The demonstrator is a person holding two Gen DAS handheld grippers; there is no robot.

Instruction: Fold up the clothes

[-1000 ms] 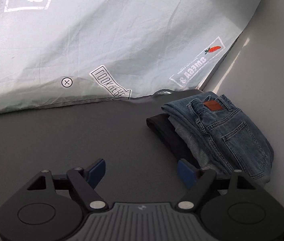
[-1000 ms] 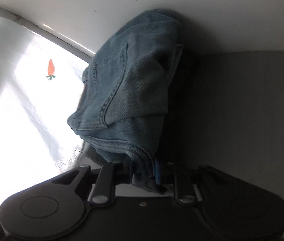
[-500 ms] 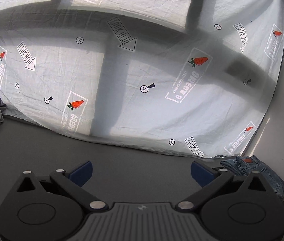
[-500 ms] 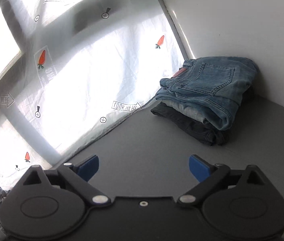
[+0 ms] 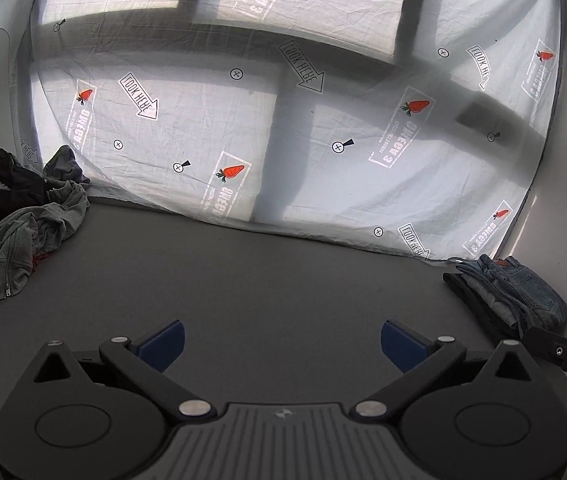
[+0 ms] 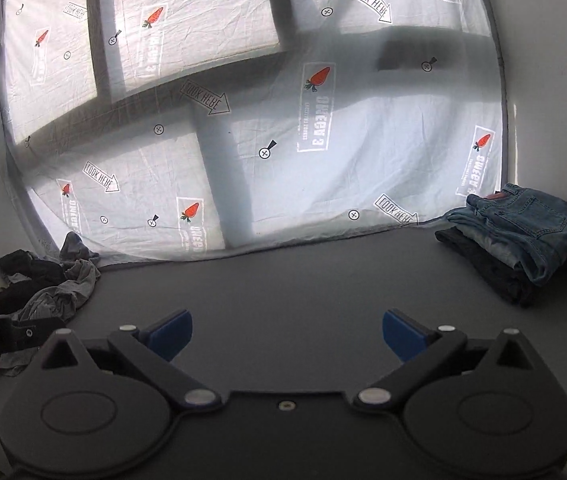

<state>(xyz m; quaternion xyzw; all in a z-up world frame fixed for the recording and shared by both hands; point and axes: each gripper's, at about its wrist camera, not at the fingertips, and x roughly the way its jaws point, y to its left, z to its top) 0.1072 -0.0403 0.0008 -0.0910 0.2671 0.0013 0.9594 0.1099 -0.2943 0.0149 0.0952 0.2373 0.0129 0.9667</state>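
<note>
A: What do we see of our two grippers?

B: Our left gripper (image 5: 281,340) has its jaws spread wide with nothing between them, only bare grey table (image 5: 267,280) beyond its blue pads (image 5: 163,342). Our right gripper (image 6: 287,336) is spread just as wide and holds nothing either.

A: And the clothes?

B: We see a folded stack (image 6: 519,236) at the far right of the table, in the corner where the printed sheet (image 6: 283,128) meets the white wall (image 6: 555,80). The jeans (image 6: 531,220) lie on top, back pocket up, with a lighter garment and a dark one under them. From our left view the same stack (image 5: 511,292) sits well to the right, close to a black part of the other gripper at the frame's edge.

A: Anything unfolded?

B: Yes, a crumpled pile (image 5: 23,220) at the far left, against the sheet: a grey zip top over darker pieces. We cannot tell how many garments it holds. Both grippers are well apart from it and from the stack.
</note>
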